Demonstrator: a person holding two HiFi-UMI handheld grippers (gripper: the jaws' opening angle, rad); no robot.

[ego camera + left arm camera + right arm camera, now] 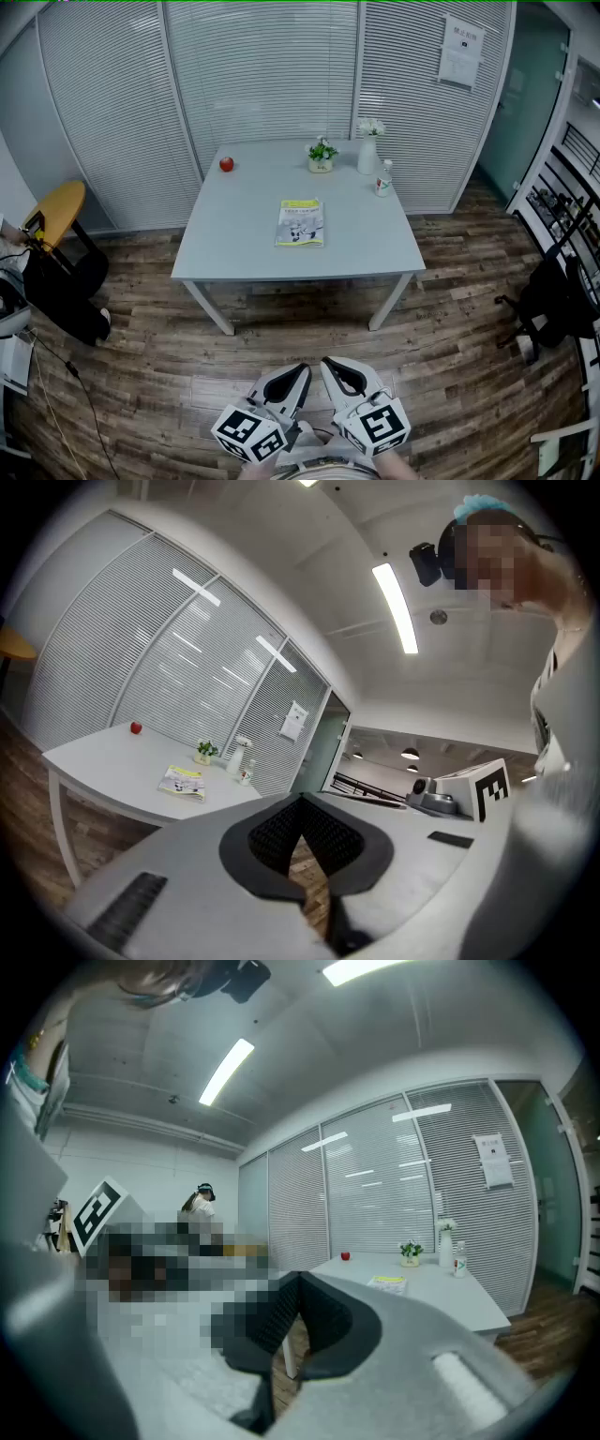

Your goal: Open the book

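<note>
Held low against the person's body, the left gripper [298, 377] has its jaws pressed together on nothing, and the right gripper [330, 367] just beside it is likewise closed and empty. Both are well apart from the table [281, 273], where the book [300, 222] lies flat and closed near the middle, in front of the apple [226, 164], potted plant [322, 155], vase [367, 150] and bottle [383, 178]. It looks a thin, light, floppy soft-cover, likely to slide on the smooth top, so I'd pin one side and lift the cover's free edge. From here I cannot make out which edge is the spine, nor its thickness.
</note>
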